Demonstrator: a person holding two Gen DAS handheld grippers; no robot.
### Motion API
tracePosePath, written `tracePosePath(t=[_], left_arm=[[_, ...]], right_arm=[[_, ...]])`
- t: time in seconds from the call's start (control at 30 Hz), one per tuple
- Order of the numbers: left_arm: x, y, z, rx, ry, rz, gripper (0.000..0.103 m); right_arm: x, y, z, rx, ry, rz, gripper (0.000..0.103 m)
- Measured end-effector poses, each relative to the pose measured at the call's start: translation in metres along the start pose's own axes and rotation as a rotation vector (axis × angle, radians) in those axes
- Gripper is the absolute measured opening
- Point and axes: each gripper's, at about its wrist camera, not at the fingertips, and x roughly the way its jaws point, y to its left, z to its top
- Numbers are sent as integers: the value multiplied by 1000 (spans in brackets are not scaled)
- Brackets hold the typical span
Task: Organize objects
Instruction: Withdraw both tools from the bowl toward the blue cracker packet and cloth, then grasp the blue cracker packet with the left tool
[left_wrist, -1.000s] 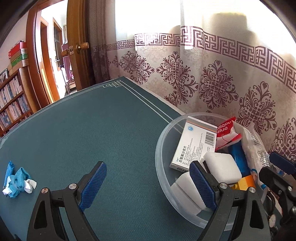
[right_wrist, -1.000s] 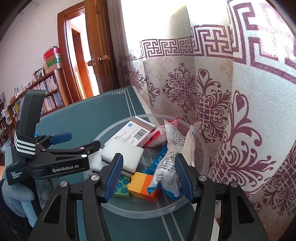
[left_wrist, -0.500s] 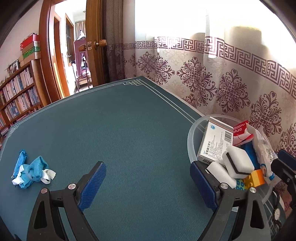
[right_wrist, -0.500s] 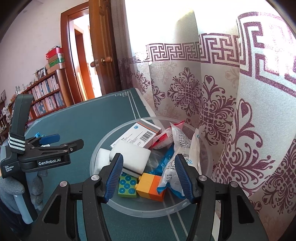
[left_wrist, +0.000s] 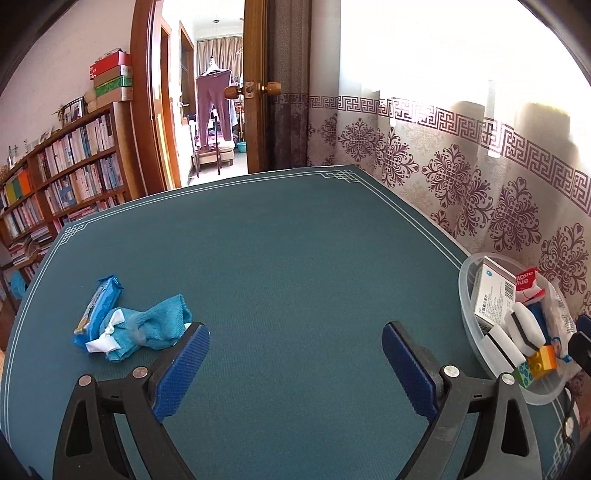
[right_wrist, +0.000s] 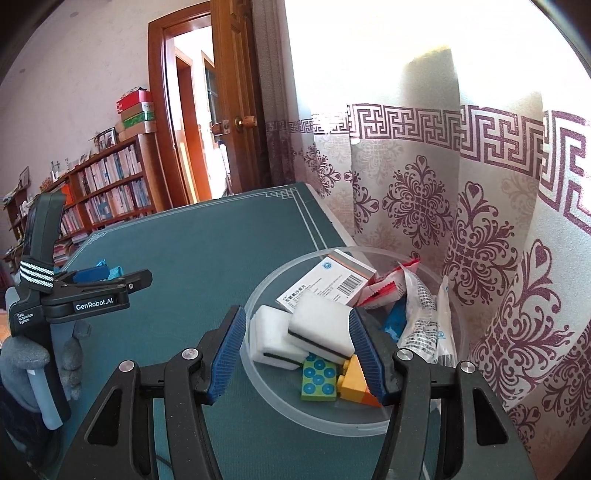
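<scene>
A clear plastic bowl (right_wrist: 317, 417) at the table's right edge holds two white sponges (right_wrist: 321, 328), a medicine box (right_wrist: 325, 282), toy bricks (right_wrist: 319, 380) and plastic packets (right_wrist: 421, 321). My right gripper (right_wrist: 297, 347) hovers just above the bowl's near side, open, with nothing pressed between its pads. On the left of the green table lie a crumpled blue cloth (left_wrist: 155, 328) and a blue snack packet (left_wrist: 98, 310). My left gripper (left_wrist: 295, 358) stands wide open over bare table, the cloth just past its left fingertip and the bowl (left_wrist: 467, 295) far to its right.
A patterned curtain (right_wrist: 461, 236) hangs close behind the bowl along the table's right edge. A bookshelf (left_wrist: 62, 184) and an open wooden door (left_wrist: 258, 92) stand beyond the table. A grey-gloved hand (right_wrist: 22, 362) holds my left gripper (right_wrist: 122, 278).
My left gripper has swung left, away from the bowl, so the cloth and packet are now near it. My right gripper has shifted a little over the bowl, its jaws unchanged.
</scene>
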Motion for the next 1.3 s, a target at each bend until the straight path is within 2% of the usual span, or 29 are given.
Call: tracePosePath(t=[0.37,0.87,1.03,1.3], left_arm=[[-4,63,-8,-75,-1,92,97],[13,163,-13,-220,44,251,97],[27,193,-14,-319,85,233,97],[50,208,-4,-320,121,207,97]], right_arm=[[26,51,-2,-43,90,147,60],[56,114,-9,-122,173,268,62],[65,129,-12,-143,201,292,62],[77,143,-17,-155,241,311,62]])
